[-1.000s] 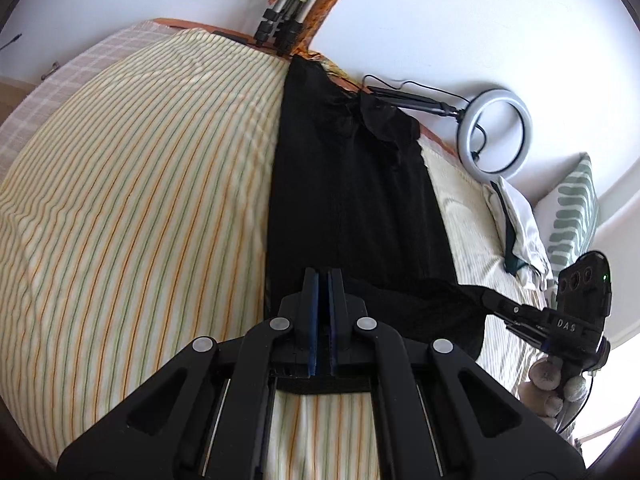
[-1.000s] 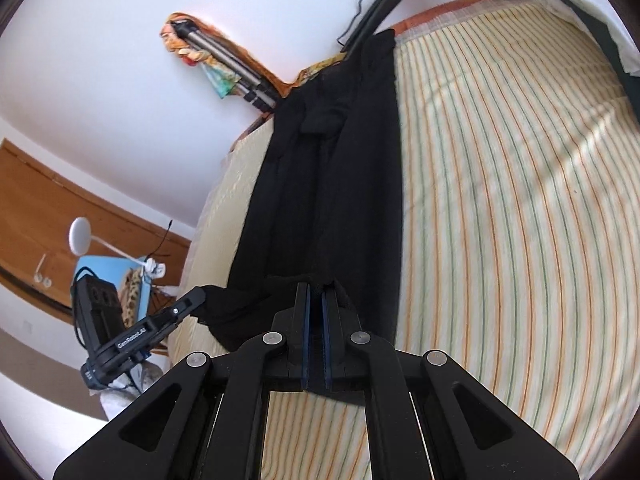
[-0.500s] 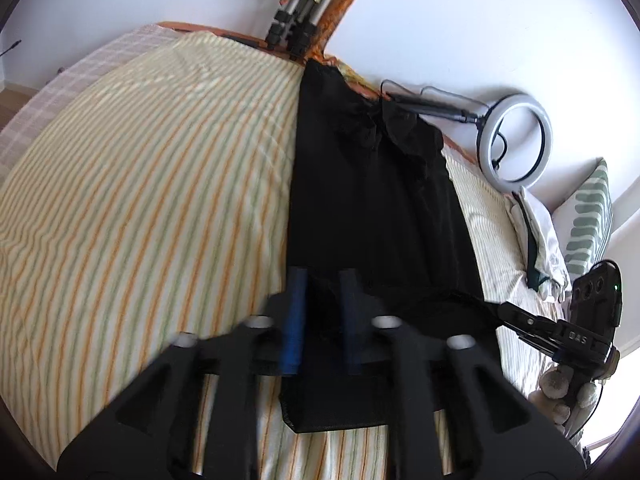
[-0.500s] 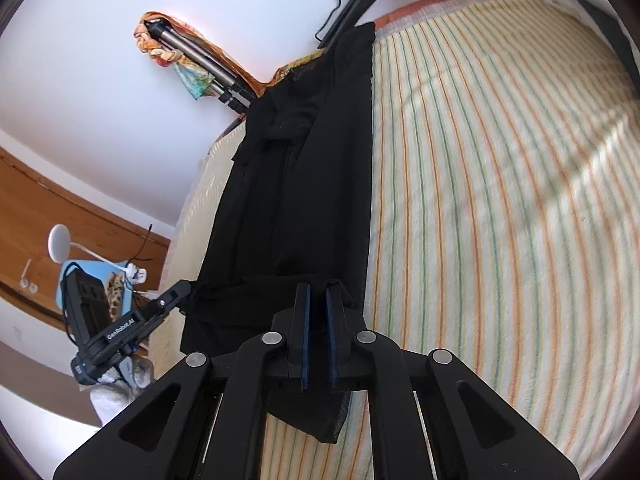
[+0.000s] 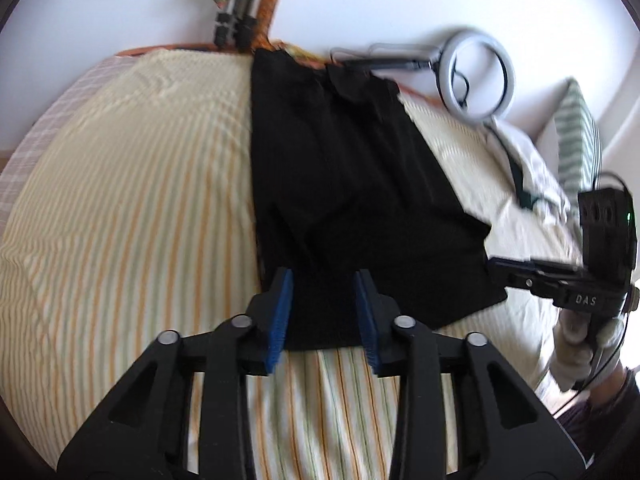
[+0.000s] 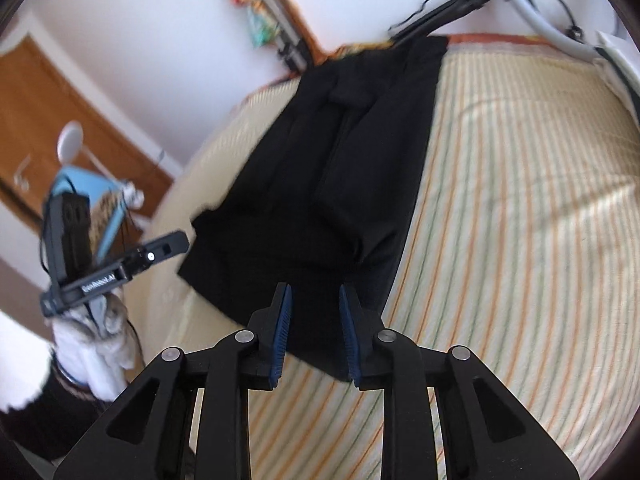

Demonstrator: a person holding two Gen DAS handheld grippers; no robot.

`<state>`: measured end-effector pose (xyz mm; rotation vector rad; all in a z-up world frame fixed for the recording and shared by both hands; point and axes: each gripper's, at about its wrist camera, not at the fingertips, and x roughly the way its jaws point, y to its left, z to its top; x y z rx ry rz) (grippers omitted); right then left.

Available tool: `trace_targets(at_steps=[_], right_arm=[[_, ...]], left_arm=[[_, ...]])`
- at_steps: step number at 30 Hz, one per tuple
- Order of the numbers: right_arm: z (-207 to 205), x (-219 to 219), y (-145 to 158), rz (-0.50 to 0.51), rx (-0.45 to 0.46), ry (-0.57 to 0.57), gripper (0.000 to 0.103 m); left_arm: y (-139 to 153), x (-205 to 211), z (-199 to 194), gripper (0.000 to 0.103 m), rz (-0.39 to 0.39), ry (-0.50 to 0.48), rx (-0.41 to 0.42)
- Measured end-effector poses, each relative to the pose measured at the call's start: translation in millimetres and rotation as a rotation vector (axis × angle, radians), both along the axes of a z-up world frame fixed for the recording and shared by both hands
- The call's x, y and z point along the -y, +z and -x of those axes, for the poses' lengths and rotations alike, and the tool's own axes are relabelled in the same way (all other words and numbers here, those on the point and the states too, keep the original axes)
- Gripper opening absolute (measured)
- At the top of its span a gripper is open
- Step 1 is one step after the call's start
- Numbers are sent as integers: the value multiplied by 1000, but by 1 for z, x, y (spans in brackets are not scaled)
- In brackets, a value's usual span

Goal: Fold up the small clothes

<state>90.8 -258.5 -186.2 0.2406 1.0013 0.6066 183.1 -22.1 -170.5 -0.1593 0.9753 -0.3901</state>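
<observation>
Striped bed (image 5: pixel 120 208) filling both views, cream with orange and green lines. Black garment (image 5: pixel 344 184) laid flat along it, far end up by the wall, near edge just ahead of both grippers. Doubled band of cloth across the near end, with a step visible in the right wrist view (image 6: pixel 320 184).

Left gripper (image 5: pixel 323 312) over the garment's near hem, jaws apart, blue pads (image 5: pixel 282 308) clear of the cloth, nothing held. Seen from the right wrist view too (image 6: pixel 168 246), off the garment's left corner, gloved hand (image 6: pixel 100 336) around its handle.

Right gripper (image 6: pixel 314 328) over the near right corner, jaws apart as well, blue pads (image 6: pixel 282 332) holding nothing. From the left wrist view (image 5: pixel 520 274), tip at the garment's right edge, state not readable there.

Behind the bed: ring light (image 5: pixel 478 76) against the white wall, tripod legs (image 5: pixel 236 28) with a colourful cloth draped on them, striped pillow (image 5: pixel 580 136) at the right. Wooden door (image 6: pixel 52 120) at far left in the right wrist view. Both views motion-blurred.
</observation>
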Motion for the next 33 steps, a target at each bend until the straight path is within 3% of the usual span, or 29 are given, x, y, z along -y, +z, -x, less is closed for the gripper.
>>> trace_targets(at_steps=[3, 11, 16, 20, 27, 33], right_arm=[[-3, -10, -4, 57, 12, 22, 22], [-29, -28, -4, 87, 14, -20, 22], [-46, -25, 2, 141, 49, -116, 22], [-52, -4, 9, 108, 55, -184, 22], [-41, 5, 18, 49, 61, -162, 22], [-40, -8, 17, 82, 61, -121, 22]], left_arm=[[-9, 7, -3, 29, -27, -11, -15], [-9, 17, -36, 29, -73, 34, 26], [-3, -1, -58, 29, -19, 137, 39], [11, -18, -59, 29, 17, 178, 83], [23, -16, -35, 29, 29, 78, 112], [8, 13, -45, 29, -76, 23, 53]])
